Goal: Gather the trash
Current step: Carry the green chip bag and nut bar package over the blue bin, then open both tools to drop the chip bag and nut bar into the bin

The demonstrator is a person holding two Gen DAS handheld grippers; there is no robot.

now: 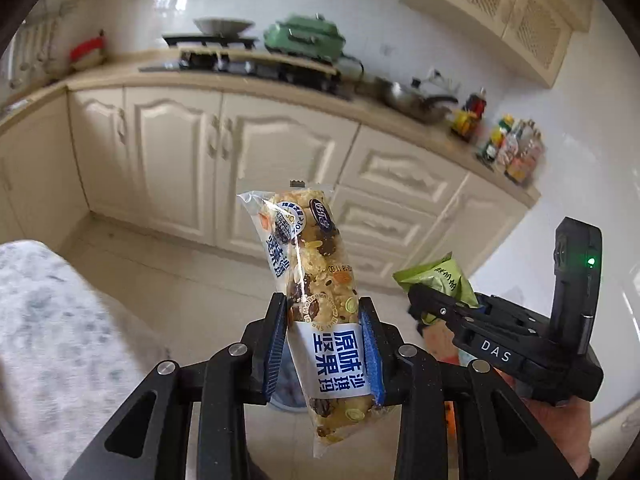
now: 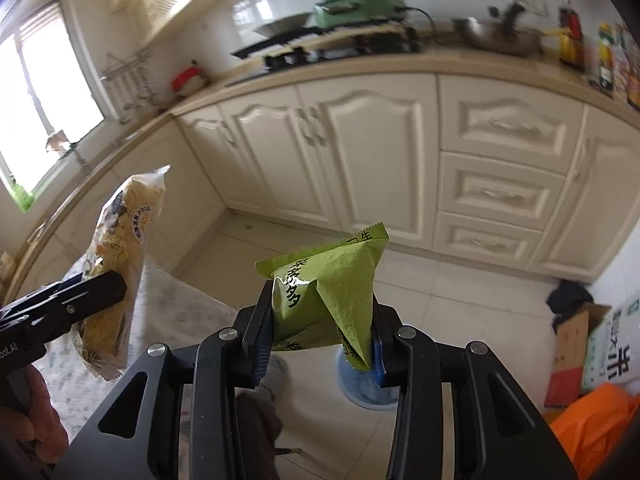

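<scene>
in the left wrist view the left gripper [image 1: 324,344] sits at the bottom centre, its jaws clamped on a clear-wrapped nut bar [image 1: 316,280] that stands nearly upright between the blue pads [image 1: 370,356], its top reaching mid-frame. at the lower right of that view the right gripper [image 1: 444,312] is held in a hand [image 1: 560,420] and pinches a green packet [image 1: 440,280]. in the right wrist view the same green packet (crumpled, with black print) fills the centre, gripped between the jaws at the bottom of the frame, and the nut bar shows at the left edge in the other gripper. below the packet a pale blue bin [image 2: 368,380] stands on the tiled floor [image 2: 460,300]. cream cabinets [image 2: 360,152] run across the upper half, and an orange bag [image 2: 592,424] lies at the lower right
</scene>
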